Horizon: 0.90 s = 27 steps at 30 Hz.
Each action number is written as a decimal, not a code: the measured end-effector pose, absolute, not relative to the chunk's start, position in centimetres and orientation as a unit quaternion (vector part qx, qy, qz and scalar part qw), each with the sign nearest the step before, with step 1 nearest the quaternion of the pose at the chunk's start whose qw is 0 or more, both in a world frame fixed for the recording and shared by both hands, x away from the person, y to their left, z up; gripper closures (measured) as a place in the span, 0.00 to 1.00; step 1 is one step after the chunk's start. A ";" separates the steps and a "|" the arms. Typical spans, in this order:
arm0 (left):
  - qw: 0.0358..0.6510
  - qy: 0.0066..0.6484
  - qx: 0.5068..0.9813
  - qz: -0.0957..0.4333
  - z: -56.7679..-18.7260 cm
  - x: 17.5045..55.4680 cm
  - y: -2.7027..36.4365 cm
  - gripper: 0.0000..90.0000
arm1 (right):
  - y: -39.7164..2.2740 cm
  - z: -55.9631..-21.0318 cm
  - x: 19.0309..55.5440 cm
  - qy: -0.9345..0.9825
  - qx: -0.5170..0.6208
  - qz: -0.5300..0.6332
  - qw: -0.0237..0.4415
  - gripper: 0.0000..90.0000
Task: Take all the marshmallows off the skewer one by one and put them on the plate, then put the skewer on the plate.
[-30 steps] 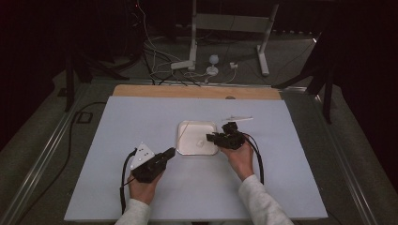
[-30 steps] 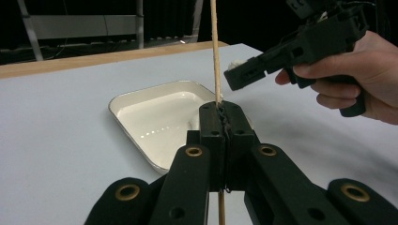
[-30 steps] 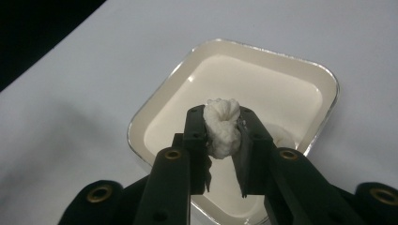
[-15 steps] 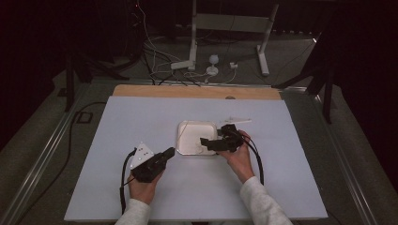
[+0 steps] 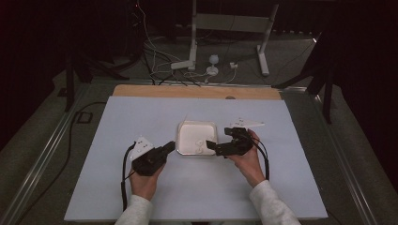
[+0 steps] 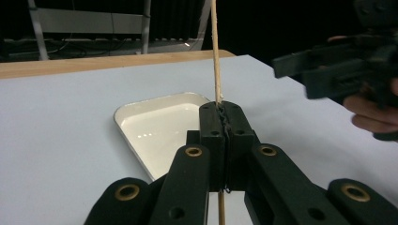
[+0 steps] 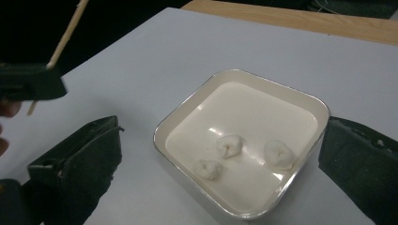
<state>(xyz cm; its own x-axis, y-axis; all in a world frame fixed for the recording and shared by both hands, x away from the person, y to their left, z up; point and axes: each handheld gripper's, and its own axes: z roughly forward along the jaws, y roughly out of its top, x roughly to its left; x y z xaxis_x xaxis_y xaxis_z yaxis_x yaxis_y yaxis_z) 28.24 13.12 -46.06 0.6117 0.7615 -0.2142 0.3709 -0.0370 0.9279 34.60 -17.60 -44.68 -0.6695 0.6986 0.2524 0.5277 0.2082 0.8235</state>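
We see the white tray [image 5: 197, 138] mid-table, with bare table [image 5: 117, 197] all around it. Our left gripper [image 6: 224, 117] clamps an upright wooden skewer [image 6: 215, 51] just left of the tray. The right gripper [image 7: 220, 154], jaws just opened wide and empty, straddles the tray's right side. Its view reveals three pale lumps [image 7: 230, 144] inside.

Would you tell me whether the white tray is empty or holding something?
Not empty: the white tray holds three small white lumps, lying apart on its floor.
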 end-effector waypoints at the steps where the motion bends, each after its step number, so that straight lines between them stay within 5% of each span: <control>1: 0.564 0.407 0.697 0.173 -45.9 28.4 13.0 1.00 | -17.8 -44.7 34.5 0.771 0.394 0.493 0.087 0.00; 27: 0.551 0.434 0.692 0.173 -44.7 32.2 10.8 1.00 | -24.1 -45.9 30.8 0.750 0.400 0.517 0.105 0.00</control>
<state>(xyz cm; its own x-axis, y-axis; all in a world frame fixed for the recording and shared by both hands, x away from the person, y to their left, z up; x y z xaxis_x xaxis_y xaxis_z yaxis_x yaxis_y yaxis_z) 32.17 10.80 -44.73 0.5636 0.7907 -0.2391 0.4103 -0.0168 0.9118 30.77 -24.09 -45.90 -0.6575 0.7088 0.2554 0.4909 0.1459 0.8589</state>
